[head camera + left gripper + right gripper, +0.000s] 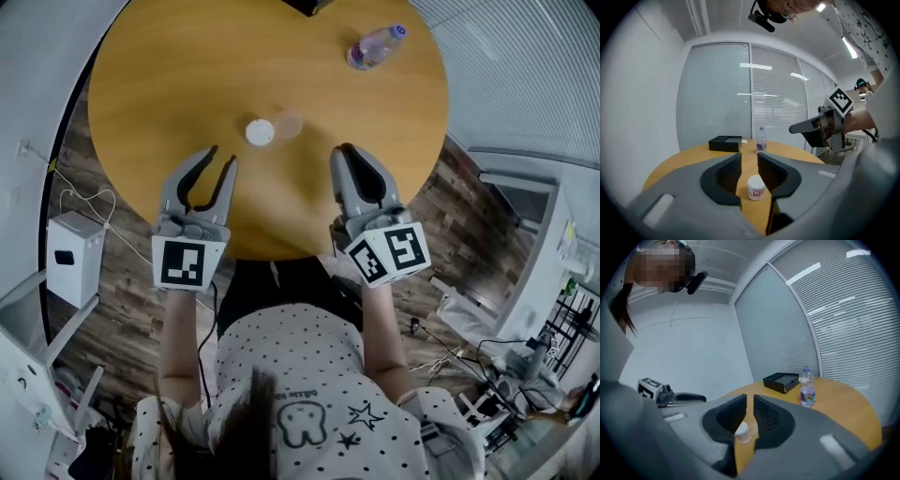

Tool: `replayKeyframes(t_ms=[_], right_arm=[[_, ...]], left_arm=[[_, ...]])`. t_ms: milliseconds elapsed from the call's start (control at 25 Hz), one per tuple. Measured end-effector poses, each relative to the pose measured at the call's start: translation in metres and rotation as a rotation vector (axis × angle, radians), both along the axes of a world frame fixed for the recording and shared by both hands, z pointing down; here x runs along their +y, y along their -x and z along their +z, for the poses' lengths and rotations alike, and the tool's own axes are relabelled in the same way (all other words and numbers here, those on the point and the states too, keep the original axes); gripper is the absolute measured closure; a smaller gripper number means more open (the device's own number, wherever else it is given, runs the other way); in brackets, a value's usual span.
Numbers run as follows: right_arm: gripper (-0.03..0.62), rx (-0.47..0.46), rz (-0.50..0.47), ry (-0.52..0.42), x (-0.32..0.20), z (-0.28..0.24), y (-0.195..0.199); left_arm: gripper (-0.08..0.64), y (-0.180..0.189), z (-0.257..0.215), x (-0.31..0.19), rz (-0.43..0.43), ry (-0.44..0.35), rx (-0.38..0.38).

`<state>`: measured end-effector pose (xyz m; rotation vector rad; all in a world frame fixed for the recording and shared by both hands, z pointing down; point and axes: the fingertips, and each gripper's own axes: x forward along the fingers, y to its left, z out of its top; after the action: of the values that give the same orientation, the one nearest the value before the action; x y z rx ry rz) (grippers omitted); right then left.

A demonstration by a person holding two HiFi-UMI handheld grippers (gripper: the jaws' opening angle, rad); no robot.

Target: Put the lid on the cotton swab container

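Task status: not started; the lid (289, 123) is off and lies on the table (169, 75) just right of the cotton swab container (260, 131); whether the two touch cannot be determined. The container stands upright near the table centre, beyond both grippers; a water bottle (375, 45) and a black box (725, 143) stand at the far side, well apart from it. Remaining steps, by judgement: take up the lid; steady the container; seat the lid on its mouth.

Left gripper (223, 157): jaws moderately apart; nothing between the pads; no contact with any object; the container shows beyond the gap, in line with it. Right gripper (345, 150): jaws parted by a narrow slot only; empty; container and lid lie ahead, untouched. Both grippers sit over the near table edge.
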<state>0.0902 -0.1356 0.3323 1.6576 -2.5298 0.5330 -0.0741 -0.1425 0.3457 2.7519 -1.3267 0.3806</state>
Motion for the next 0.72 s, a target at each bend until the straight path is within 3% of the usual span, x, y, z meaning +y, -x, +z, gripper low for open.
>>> replayKeyframes(t_ms=[440,720], right_arm=[[0.540,-0.010,-0.040,0.151,-0.035,0.081,0.003],[0.503,-0.079,-0.053,0.197,-0.048,0.106,0.007]], left_arm=[[0.328,-0.039,0.114,-0.026,0.213,0.135,-0.131],[0.296,-0.054,0.159,-0.037,0.269,0.188,-0.178]])
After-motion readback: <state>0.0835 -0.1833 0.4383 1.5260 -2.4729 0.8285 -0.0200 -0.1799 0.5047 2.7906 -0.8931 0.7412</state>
